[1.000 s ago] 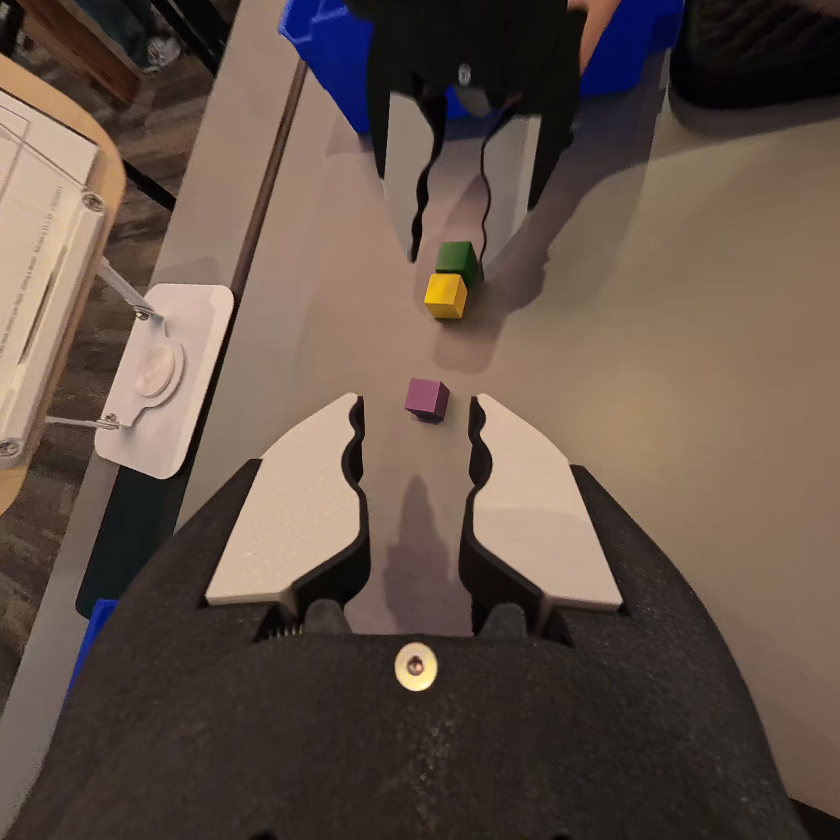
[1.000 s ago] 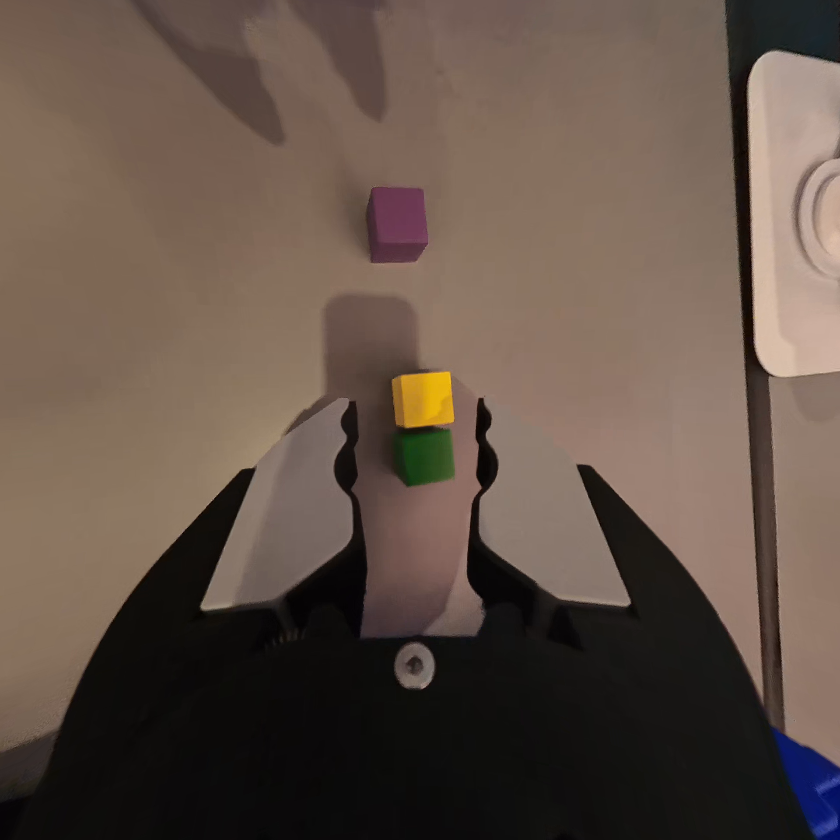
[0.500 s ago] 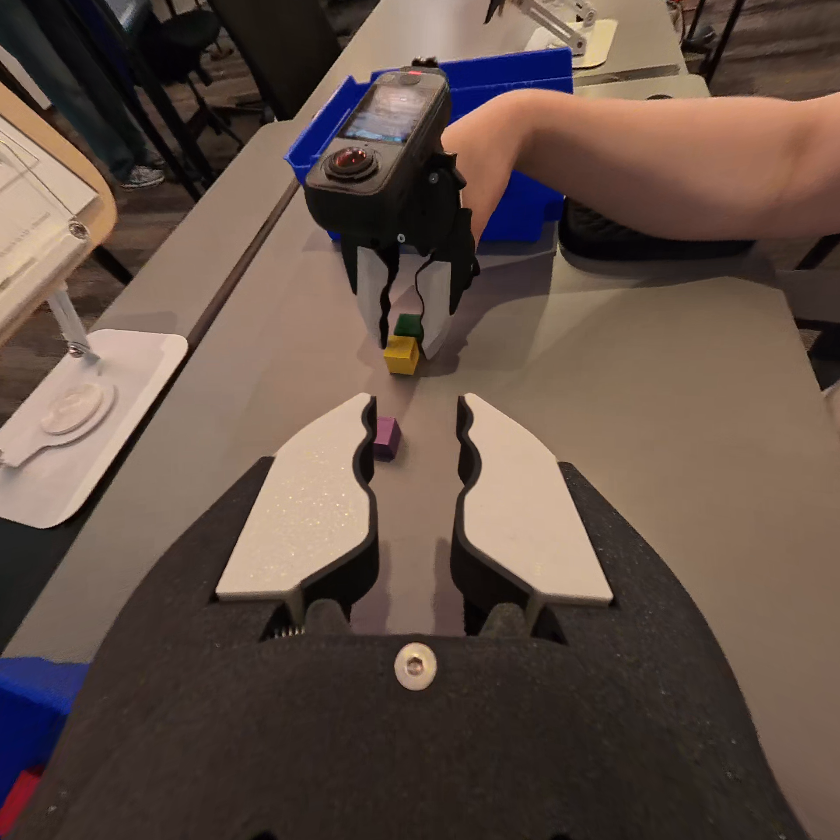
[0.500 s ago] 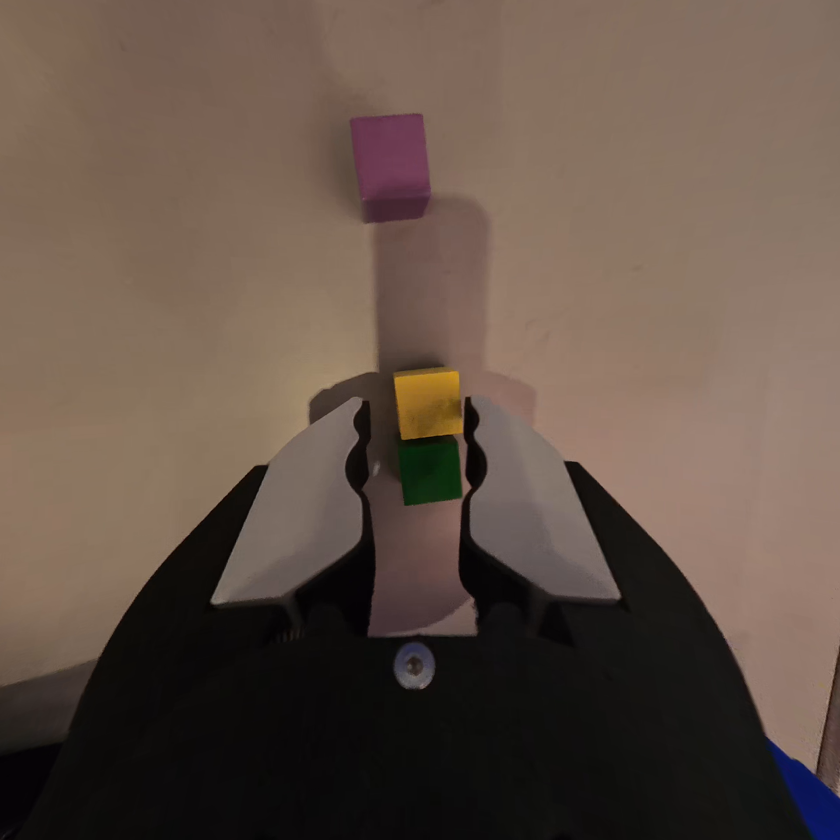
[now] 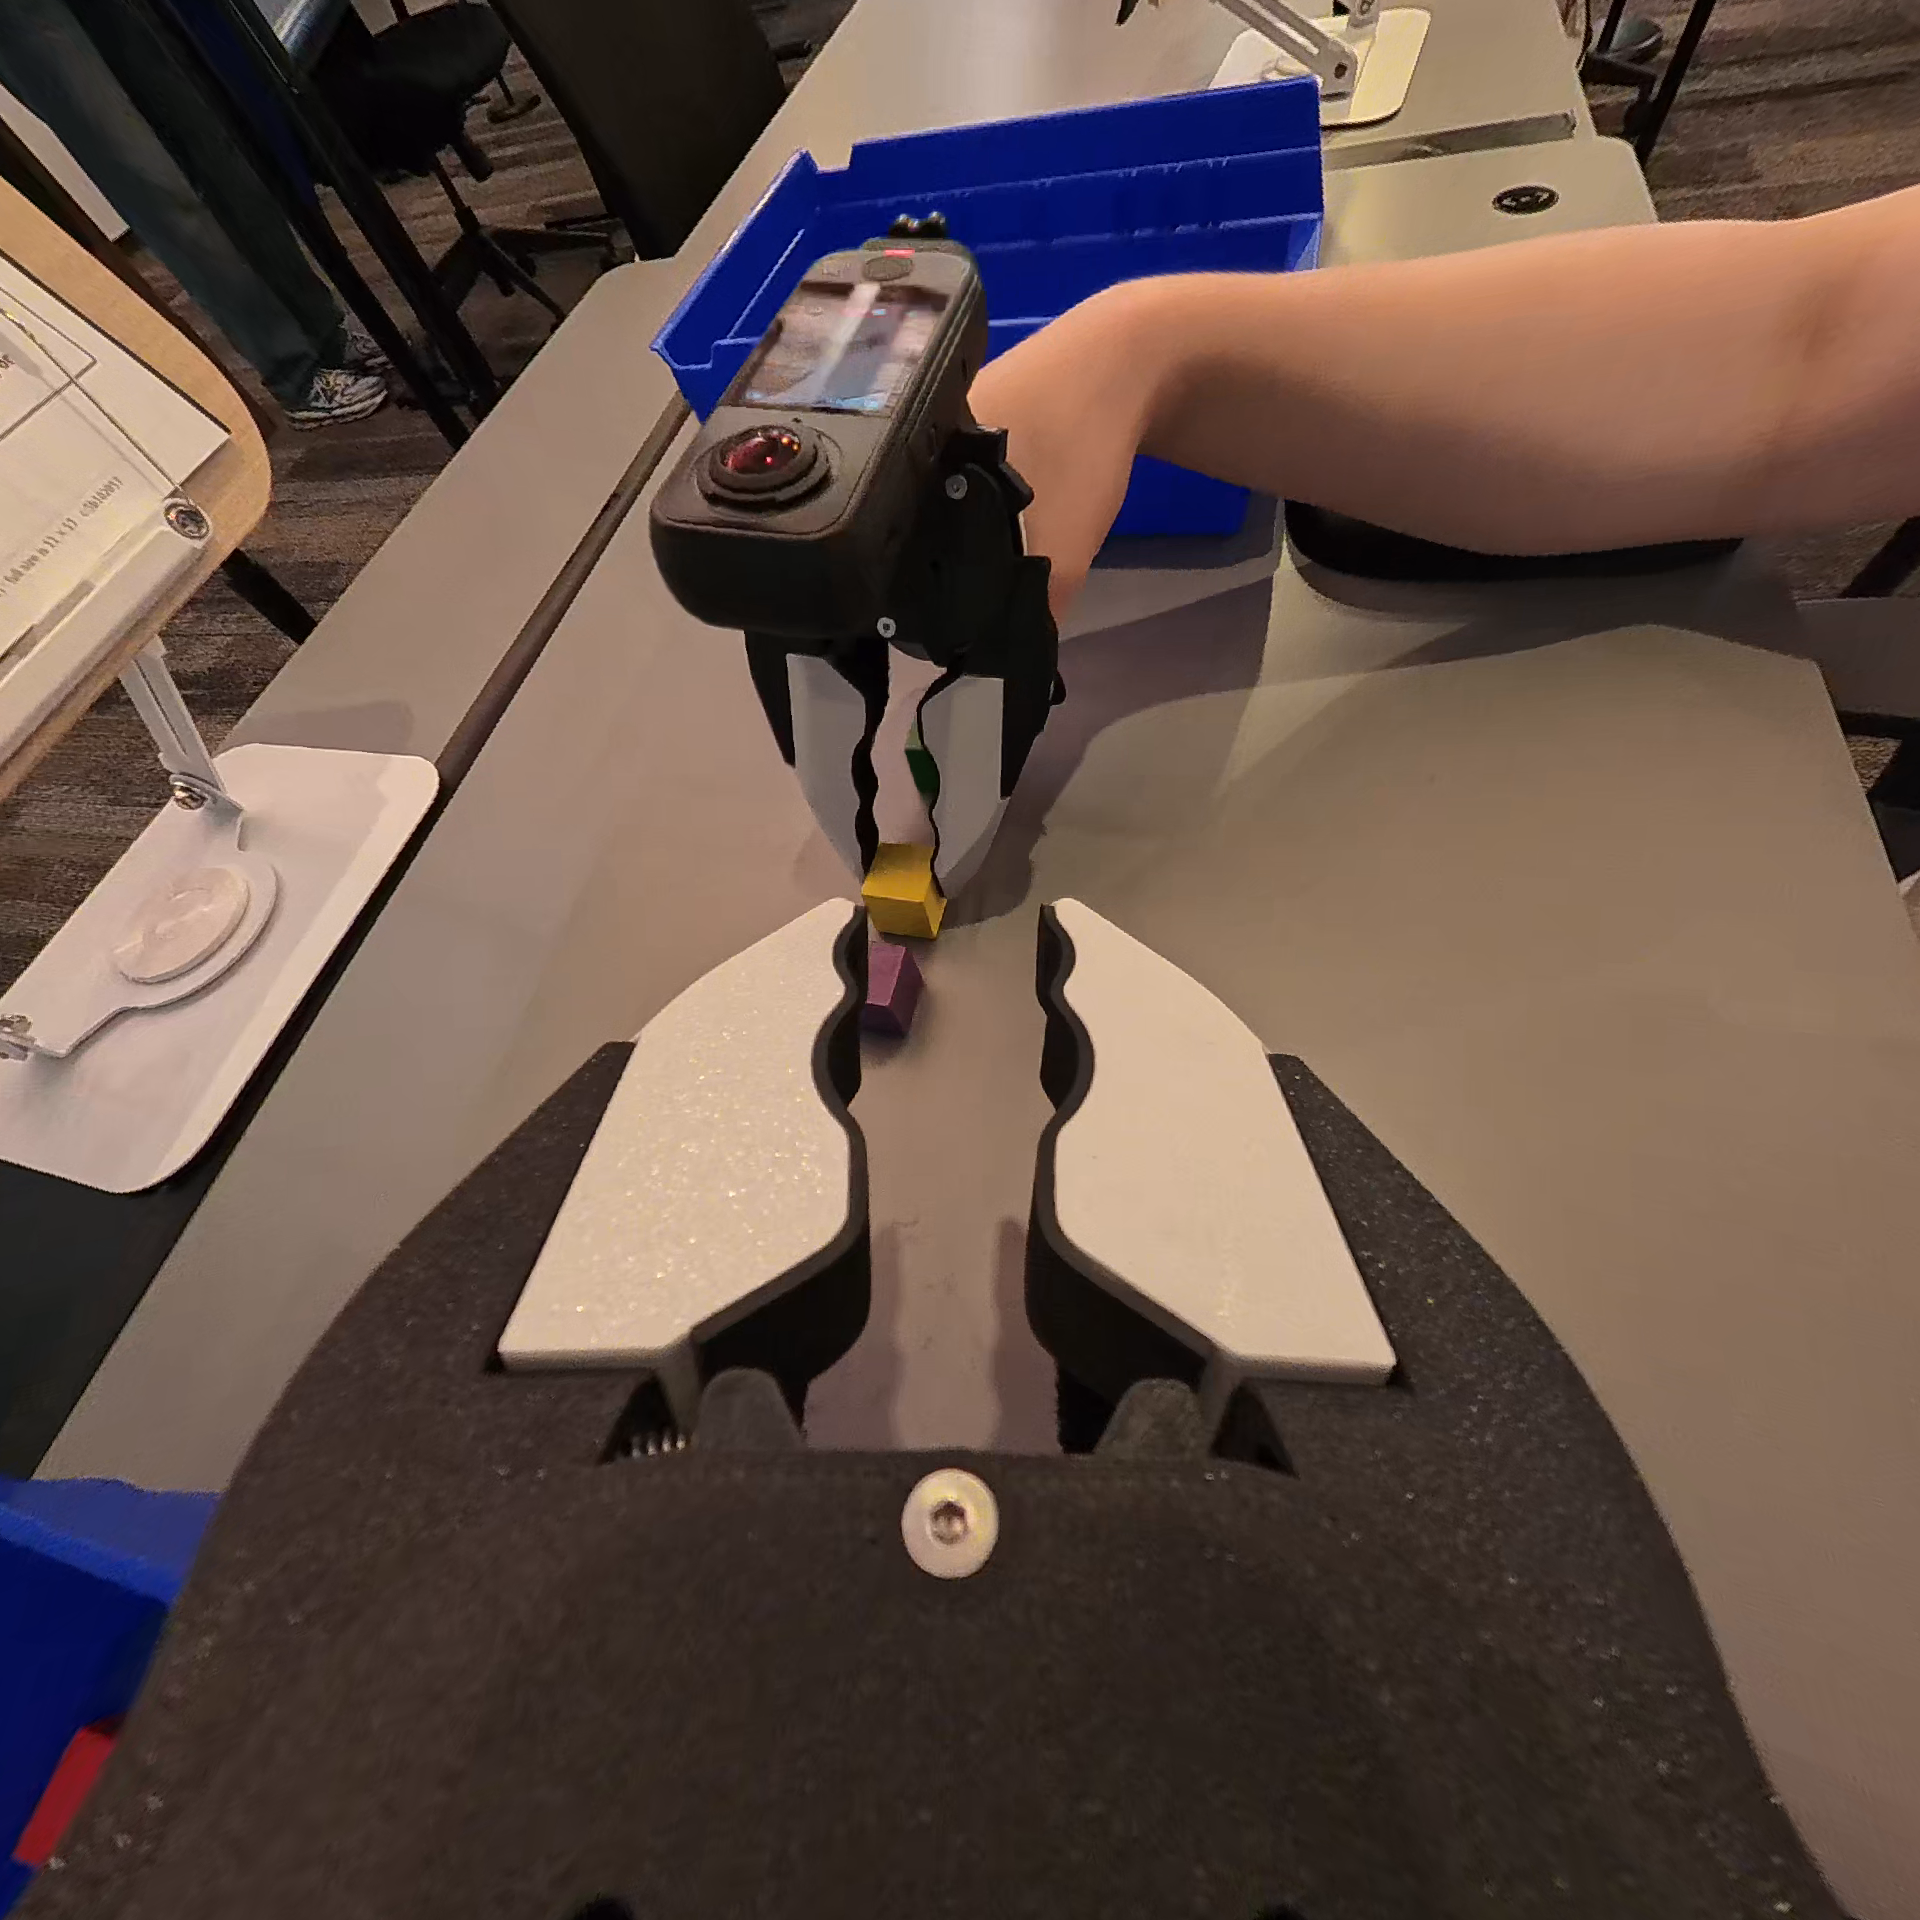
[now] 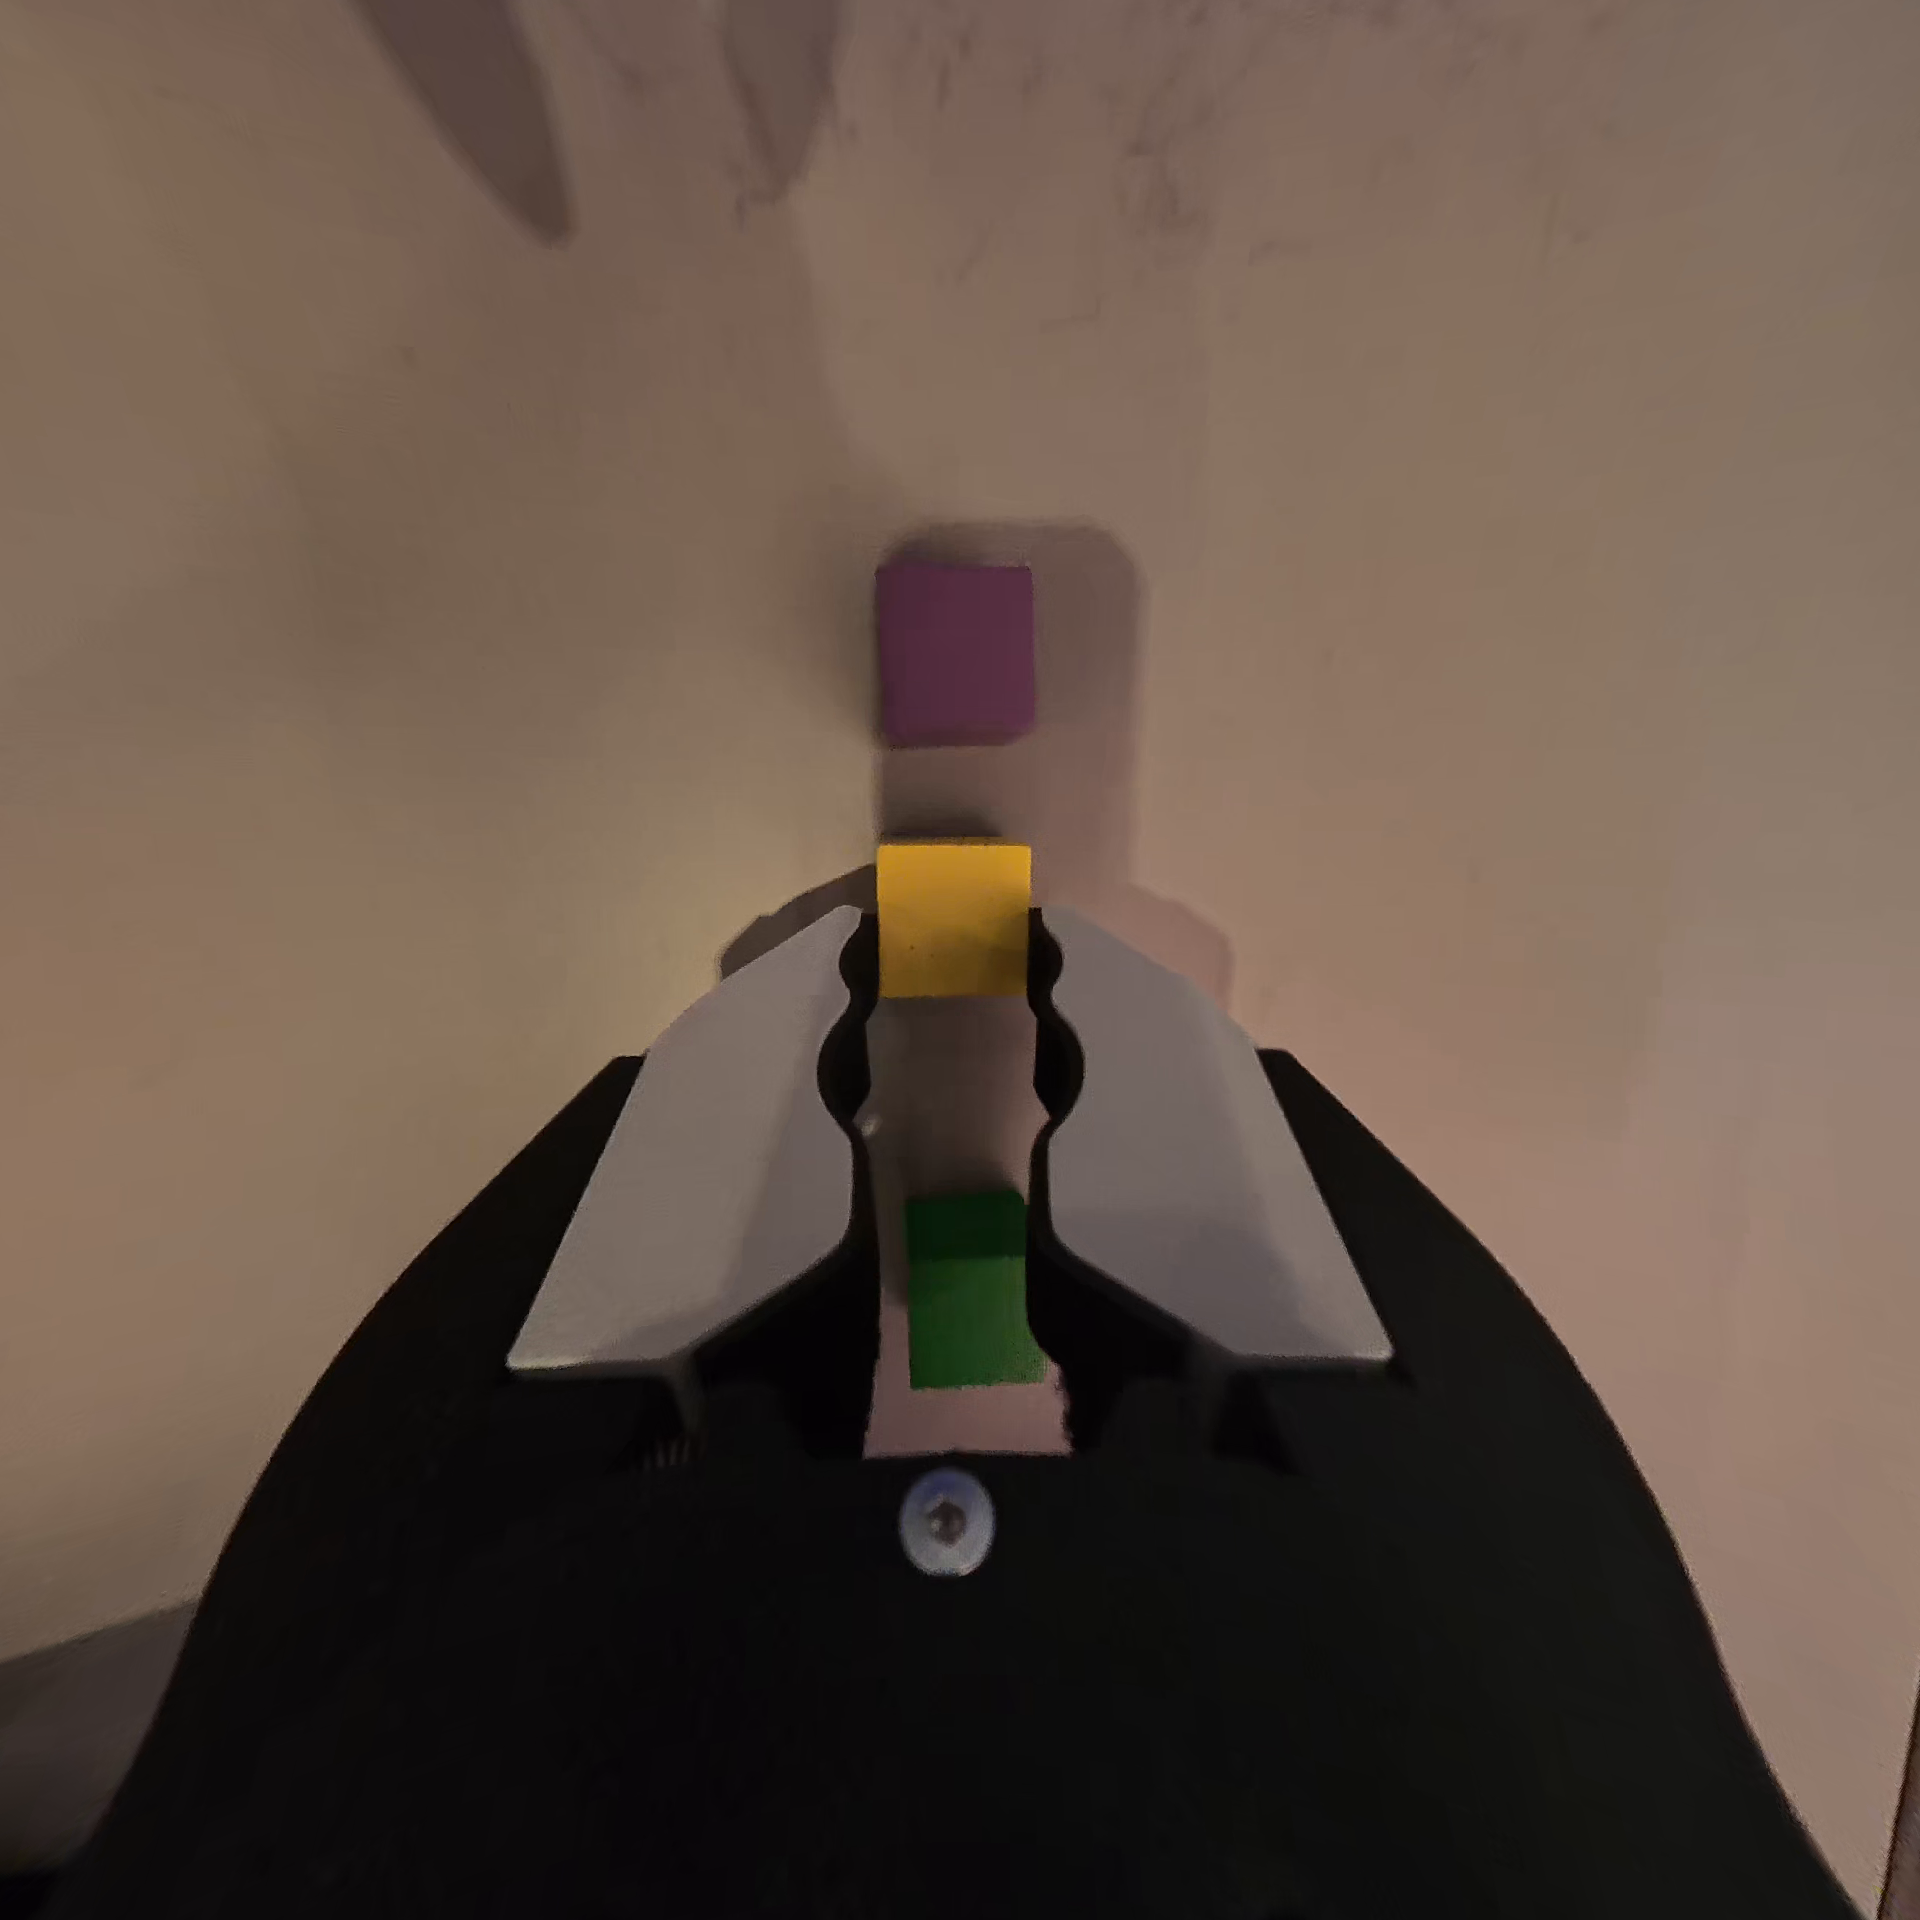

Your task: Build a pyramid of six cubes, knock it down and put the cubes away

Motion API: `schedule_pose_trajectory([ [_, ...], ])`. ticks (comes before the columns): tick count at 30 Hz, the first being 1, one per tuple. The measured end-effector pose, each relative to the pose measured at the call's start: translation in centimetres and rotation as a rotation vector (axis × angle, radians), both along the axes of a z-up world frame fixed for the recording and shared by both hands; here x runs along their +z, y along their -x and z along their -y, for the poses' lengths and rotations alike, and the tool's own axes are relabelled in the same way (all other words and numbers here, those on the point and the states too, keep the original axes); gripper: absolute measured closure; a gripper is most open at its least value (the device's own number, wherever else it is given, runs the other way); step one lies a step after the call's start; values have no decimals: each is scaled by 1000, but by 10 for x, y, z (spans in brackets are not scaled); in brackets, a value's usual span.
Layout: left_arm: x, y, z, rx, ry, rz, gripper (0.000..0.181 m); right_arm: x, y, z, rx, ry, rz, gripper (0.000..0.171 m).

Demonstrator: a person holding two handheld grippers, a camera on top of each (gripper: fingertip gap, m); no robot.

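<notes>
Three cubes lie in a line on the grey table [image 5: 1455, 987]. My right gripper [image 6: 948, 920] is shut on the yellow cube [image 6: 954, 920] at its fingertips. It also shows in the left wrist view [image 5: 902, 862], tips down at the table with the yellow cube [image 5: 904, 891]. The green cube [image 6: 971, 1299] sits apart, back between the right fingers, and is mostly hidden in the left wrist view [image 5: 921, 771]. The purple cube [image 6: 956, 655] lies just beyond the yellow one. My left gripper [image 5: 951, 925] is open, with the purple cube [image 5: 891, 987] between its fingers, close to the left finger.
A blue bin [image 5: 1039, 208] stands at the table's far end behind a person's forearm [image 5: 1455, 395]. A white stand base [image 5: 208, 935] lies off the table's left edge. A second blue bin [image 5: 62, 1579] shows at the lower left with something red in it. One gripper's finger ends stand about 15 centimetres off the other's.
My right gripper closed on the yellow cube and carried it away from the green cube towards the purple one. My left gripper moved forward, so the purple cube now lies between its fingers.
</notes>
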State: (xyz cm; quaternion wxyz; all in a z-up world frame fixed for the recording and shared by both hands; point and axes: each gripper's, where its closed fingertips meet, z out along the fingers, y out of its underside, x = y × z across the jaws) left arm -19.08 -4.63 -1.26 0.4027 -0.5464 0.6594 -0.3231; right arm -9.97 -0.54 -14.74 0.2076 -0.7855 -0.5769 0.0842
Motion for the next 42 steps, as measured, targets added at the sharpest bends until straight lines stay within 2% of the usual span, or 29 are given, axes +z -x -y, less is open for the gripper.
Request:
schedule_pose_trajectory([
  [21, -3, 0, -4, 14, 11, -1, 151, 0, 16, -8, 20, -1, -64, 143],
  [25, -2, 1, -5, 20, 16, 11, 150, 4, 20, -8, 25, -11, -107, 128],
  [28, -1, 3, -6, 24, 19, 18, 150, 23, 13, -7, 1, -52, -140, 123],
  [31, -1, 5, -5, 27, 20, 23, 150, 39, -18, 4, -63, -61, -56, 122],
  [34, 0, 7, -4, 26, 11, 26, 150, 27, -60, 15, -108, -67, 149, 123],
  [42, -1, 4, -2, 20, 6, 24, 150, 7, -76, 19, -114, -31, 210, 134],
])
